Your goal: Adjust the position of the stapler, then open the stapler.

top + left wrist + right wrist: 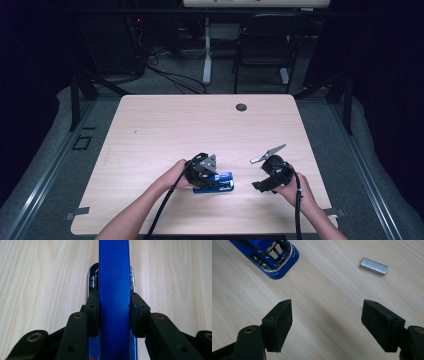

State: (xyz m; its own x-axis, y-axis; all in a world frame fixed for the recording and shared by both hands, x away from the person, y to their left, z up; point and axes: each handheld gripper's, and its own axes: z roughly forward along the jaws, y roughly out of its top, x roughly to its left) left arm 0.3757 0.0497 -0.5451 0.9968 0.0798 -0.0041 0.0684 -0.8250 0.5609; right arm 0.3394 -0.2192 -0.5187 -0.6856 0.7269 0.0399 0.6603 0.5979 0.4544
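A blue stapler (220, 182) lies on the wooden table (165, 130) near the front edge. My left gripper (212, 177) is shut on it; in the left gripper view both pads (92, 312) press the sides of the stapler's blue top arm (114, 300), with its chrome base (91, 280) below. My right gripper (260, 186) stands open to the right of the stapler, nothing between its fingertips (279, 322). In the right gripper view the stapler's front end (275, 257) is at the upper left and a strip of staples (373, 266) lies on the table at the upper right.
A round dark grommet (241, 107) sits near the table's far edge. Beyond the table stand a black chair (265, 45) and a white desk leg (207, 50), with cables on the floor. Dark curtains close both sides.
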